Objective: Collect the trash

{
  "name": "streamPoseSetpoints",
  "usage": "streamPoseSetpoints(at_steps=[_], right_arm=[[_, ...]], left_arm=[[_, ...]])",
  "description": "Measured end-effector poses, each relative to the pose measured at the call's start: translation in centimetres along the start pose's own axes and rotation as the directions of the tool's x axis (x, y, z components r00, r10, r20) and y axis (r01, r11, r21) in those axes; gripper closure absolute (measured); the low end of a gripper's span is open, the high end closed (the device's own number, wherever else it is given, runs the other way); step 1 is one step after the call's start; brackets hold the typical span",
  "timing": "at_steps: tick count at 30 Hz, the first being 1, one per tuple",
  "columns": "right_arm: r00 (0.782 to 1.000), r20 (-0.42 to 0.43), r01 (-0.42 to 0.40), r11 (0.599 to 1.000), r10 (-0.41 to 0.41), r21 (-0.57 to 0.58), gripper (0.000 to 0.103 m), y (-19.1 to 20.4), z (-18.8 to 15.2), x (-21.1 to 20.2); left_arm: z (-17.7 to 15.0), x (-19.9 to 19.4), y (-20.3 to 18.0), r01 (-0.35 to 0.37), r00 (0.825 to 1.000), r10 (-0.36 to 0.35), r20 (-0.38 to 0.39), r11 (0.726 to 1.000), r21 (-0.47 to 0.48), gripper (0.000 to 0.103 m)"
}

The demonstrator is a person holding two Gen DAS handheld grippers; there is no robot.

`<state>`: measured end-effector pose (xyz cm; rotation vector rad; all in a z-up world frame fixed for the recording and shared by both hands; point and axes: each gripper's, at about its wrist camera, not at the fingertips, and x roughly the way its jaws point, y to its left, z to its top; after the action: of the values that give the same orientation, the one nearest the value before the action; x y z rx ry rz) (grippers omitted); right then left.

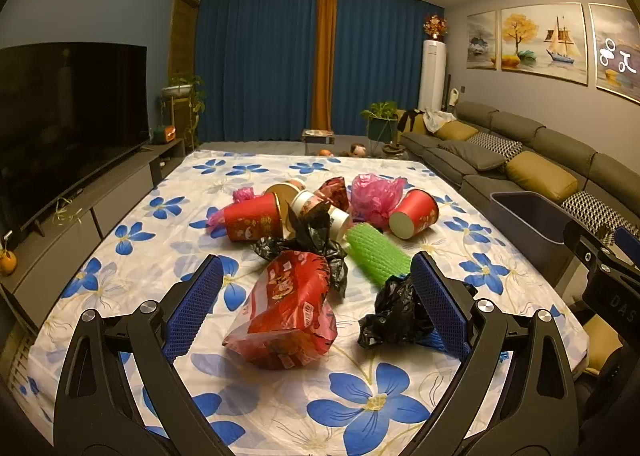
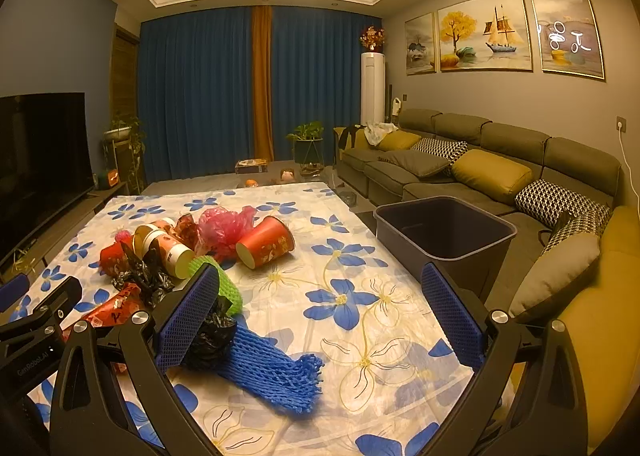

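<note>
Both tools are held low over the near edge of the surface [image 1: 280, 408], which is covered by a white cloth with blue flowers, and both point across it toward the blue curtains.

The left tool [image 1: 316, 280] has its jaws spread wide and grips nothing. Between them, on the cloth, lies a crumpled red snack bag [image 1: 288, 312]. Its right finger stands just in front of a small black plastic bag [image 1: 394, 314]; whether they touch cannot be told.

Beyond lies the pile of trash. Counting left to right: three red paper cups on their sides can be made out, one at the left [image 1: 250, 217], one behind the pile [image 1: 282, 191] showing its gold inside, and one at the right [image 1: 414, 213] with its white bottom turned to the camera. A white cup [image 1: 320, 207] lies between them. There are two black bags, the second [image 1: 308, 244] at the pile's centre, one pink plastic bag [image 1: 376, 193], one dark red wrapper [image 1: 334, 191], and one green foam net [image 1: 378, 258].

The right tool [image 2: 324, 292] is also open wide and empty. Its left finger sits in front of the green net and the small black bag. One blue foam net [image 2: 272, 368] lies flat on the cloth between its fingers, nearer the left one.

At the right edge of the surface stands one dark grey bin [image 2: 444, 230], beside the sofa [image 2: 500, 151].
</note>
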<state>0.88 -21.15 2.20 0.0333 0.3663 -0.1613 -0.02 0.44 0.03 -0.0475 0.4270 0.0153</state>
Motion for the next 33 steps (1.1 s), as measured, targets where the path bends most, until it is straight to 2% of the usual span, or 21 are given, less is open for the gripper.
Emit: streamPoseSetpoints(at_steps=[33], right_arm=[[1.0,-0.002,-0.004,1.0,0.004,0.006,0.005,-0.15,-0.25,-0.13]], left_arm=[[0.09,0.22,0.08,0.002,1.0,-0.002,-0.005,1.0,-0.001,0.01]])
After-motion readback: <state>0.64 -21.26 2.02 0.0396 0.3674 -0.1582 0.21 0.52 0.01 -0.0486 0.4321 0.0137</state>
